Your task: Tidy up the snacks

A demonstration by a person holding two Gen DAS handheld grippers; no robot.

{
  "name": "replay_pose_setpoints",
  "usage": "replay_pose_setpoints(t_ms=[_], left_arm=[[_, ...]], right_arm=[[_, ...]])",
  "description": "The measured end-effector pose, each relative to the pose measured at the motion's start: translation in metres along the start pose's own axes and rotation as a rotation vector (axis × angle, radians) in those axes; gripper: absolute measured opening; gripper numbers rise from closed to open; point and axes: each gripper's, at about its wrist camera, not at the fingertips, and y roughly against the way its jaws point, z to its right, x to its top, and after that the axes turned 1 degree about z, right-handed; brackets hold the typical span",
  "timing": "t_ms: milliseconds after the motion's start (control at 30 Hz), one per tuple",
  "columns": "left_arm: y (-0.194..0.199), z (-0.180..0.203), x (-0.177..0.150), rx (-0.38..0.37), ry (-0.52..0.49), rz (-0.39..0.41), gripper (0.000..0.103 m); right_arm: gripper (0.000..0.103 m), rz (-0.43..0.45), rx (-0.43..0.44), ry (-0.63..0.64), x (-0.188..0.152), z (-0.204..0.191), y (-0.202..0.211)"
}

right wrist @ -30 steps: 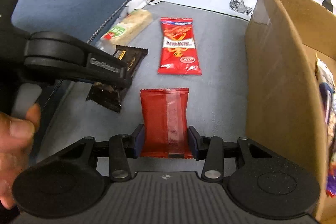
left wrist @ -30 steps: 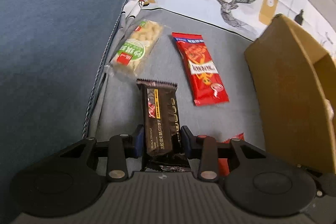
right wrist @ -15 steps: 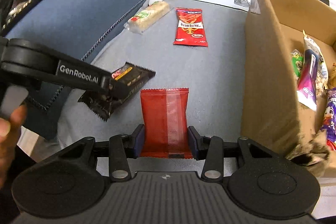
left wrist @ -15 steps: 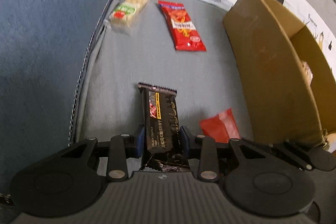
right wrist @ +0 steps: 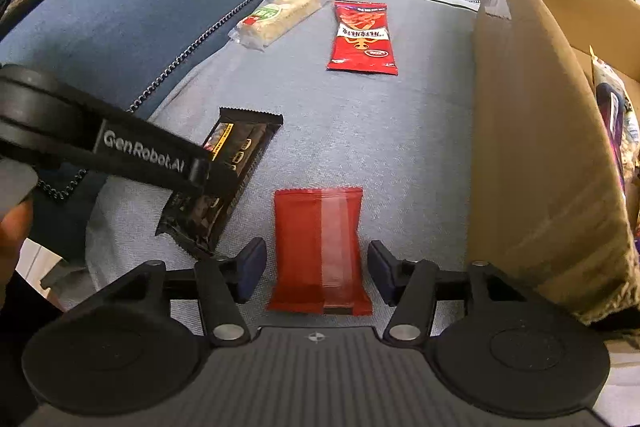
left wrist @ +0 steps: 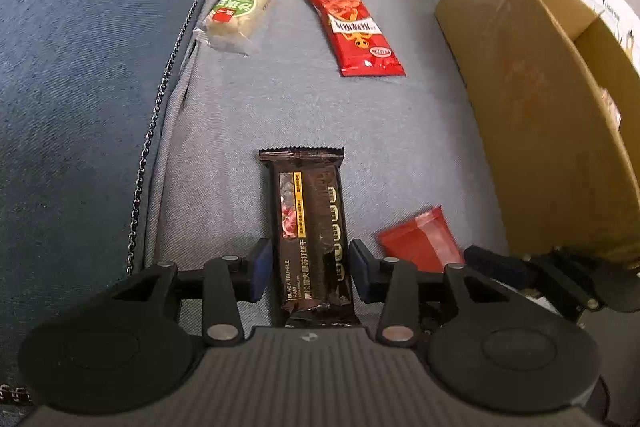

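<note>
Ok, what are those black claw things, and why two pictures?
They are two grabber tools, one in each of a person's hands. Each carries a camera looking along its fingers, so each picture is one grabber's view. The left gripper has a black snack bar between its fingers; whether it squeezes is unclear. The right gripper is open around a plain red packet. A rice cracker pack and a printed red packet lie on the grey cushion, beside a cardboard box.

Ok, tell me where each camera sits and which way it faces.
Left wrist: on the left gripper, looking forward over the sofa seat; its fingers clamp the black bar.
Right wrist: on the right gripper, facing likewise; its open fingers flank the red packet; the left gripper intrudes.
Shared: black bar, red packet, cardboard box.
</note>
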Motion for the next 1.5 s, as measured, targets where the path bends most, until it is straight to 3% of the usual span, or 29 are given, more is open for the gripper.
replay_pose_setpoints(t_ms=[67, 100, 267, 533, 1067, 1500], left_arm=[[-0.002, 0.002, -0.001, 0.01, -0.016, -0.003, 0.047], [-0.003, 0.003, -0.002, 0.014, -0.023, -0.003, 0.047], [-0.006, 0.01, -0.003, 0.034, -0.065, -0.004, 0.045], [0.004, 0.011, -0.001, 0.048, -0.093, 0.034, 0.042], [-0.008, 0.014, -0.004, 0.053, -0.128, -0.002, 0.043], [0.013, 0.01, 0.006, -0.035, -0.046, 0.108, 0.042]], right_arm=[[0.056, -0.001, -0.002, 0.0, 0.0, 0.001, -0.002], [0.048, -0.001, -0.005, 0.002, 0.0, 0.001, -0.003], [0.042, 0.018, -0.014, 0.014, -0.002, 0.0, -0.001], [0.042, 0.058, -0.017, 0.023, -0.002, -0.003, 0.005], [0.042, 0.04, -0.031, 0.027, -0.006, -0.003, -0.004], [0.042, 0.113, -0.021, 0.031, -0.003, -0.004, 0.01]])
